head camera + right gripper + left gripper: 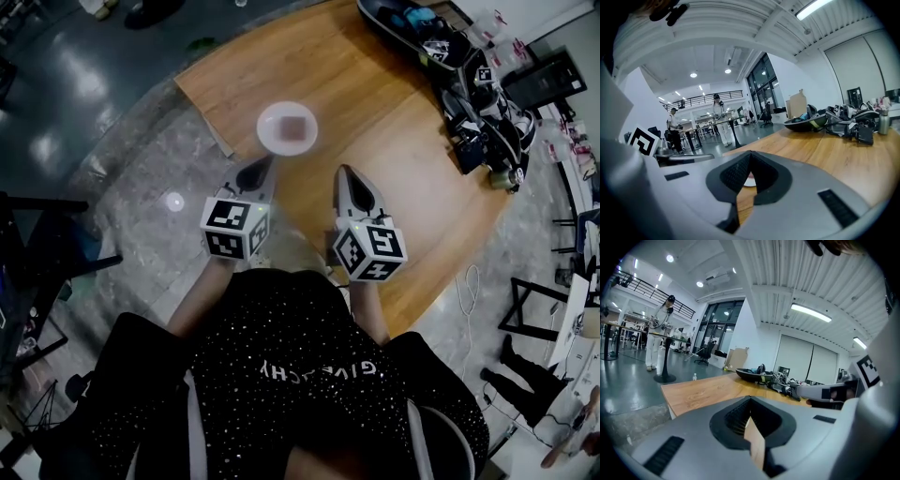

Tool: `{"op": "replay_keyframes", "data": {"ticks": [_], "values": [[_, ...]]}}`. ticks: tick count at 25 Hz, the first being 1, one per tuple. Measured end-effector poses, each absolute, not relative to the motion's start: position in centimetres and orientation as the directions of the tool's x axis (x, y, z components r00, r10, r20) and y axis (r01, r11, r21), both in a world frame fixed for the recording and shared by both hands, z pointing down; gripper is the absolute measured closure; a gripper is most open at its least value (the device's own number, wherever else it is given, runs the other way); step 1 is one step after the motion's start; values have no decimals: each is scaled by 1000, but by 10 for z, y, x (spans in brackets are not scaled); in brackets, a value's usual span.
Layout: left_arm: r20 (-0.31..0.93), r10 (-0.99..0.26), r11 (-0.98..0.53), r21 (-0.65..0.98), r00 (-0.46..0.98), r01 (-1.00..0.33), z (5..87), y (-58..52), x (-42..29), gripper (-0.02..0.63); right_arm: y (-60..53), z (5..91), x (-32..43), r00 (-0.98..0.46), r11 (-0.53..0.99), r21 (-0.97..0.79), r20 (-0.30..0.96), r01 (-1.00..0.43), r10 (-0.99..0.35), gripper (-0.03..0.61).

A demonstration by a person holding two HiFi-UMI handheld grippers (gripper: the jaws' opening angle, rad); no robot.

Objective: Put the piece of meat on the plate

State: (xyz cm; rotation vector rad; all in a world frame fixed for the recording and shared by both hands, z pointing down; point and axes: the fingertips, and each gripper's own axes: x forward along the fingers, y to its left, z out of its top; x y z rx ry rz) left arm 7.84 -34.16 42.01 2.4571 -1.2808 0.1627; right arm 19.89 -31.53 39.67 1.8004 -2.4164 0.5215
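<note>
The piece of meat (298,126) lies on the white plate (269,114) at the upper centre of the head view. Only bare wooden worktop (403,150) lies between it and the left tool (260,169) and right tool (346,174) below, both pressed together and holding nothing, while a pile of dark gear (473,89) crowds the upper right edge. The right gripper view catches a sliver of the plate just past its closed tips. The left gripper view instead shows the right tool at its right side, and both show a person in white (658,333) standing far off on the floor.
</note>
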Motion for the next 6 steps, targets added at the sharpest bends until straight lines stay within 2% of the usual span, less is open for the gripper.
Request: {"op": "replay_keyframes", "data": {"ticks": [6], "values": [[252, -762, -537, 268, 596, -800, 413, -352, 92, 604, -325, 391, 205, -308, 252, -221, 268, -942, -913, 568]]}}
